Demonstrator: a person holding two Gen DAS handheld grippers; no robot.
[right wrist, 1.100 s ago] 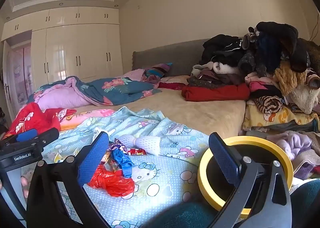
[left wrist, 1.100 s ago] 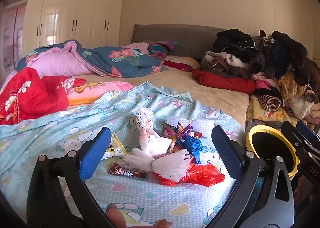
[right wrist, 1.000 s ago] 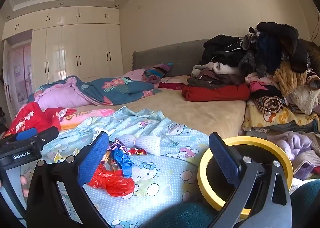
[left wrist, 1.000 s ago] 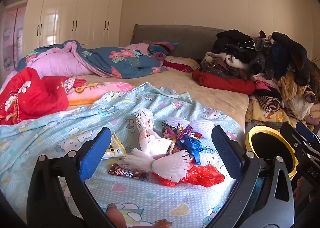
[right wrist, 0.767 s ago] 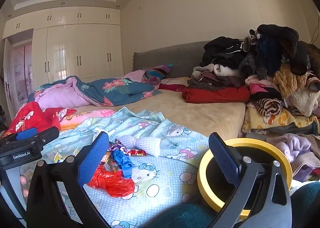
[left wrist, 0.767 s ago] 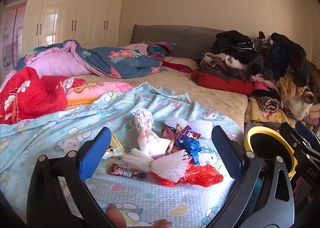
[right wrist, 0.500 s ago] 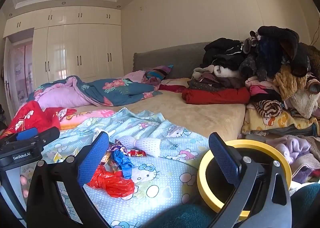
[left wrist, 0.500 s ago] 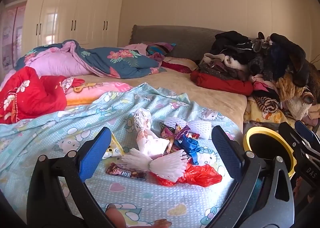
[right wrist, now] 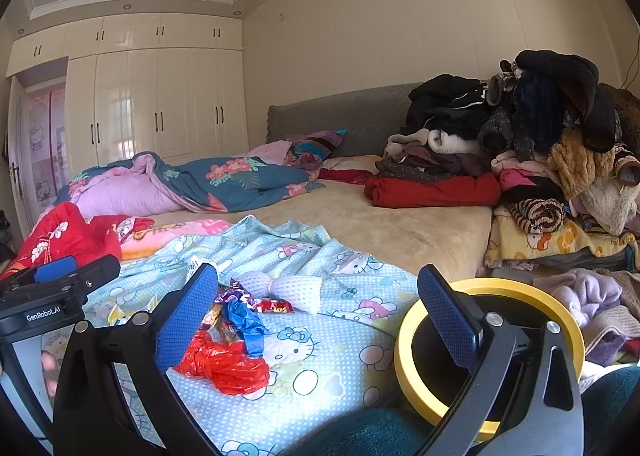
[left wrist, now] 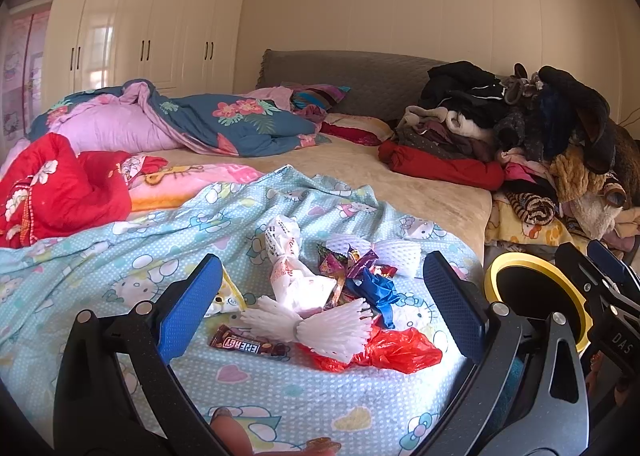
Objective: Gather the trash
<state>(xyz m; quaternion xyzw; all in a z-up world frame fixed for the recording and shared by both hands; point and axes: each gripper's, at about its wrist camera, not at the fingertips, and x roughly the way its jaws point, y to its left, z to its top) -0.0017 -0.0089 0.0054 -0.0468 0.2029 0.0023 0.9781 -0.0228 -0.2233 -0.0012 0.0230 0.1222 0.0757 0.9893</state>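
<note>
A wide bed carries it all, with a pale blue cartoon sheet spread at six o'clock and wrappers heaped on it. Rumpled quilts lie at ten o'clock, piled clothes at two.

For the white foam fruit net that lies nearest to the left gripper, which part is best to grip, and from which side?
Probably the pinched waist of the white foam net, between its two flared ends. It is the narrowest part. The left gripper is open and could come down from above.
</note>
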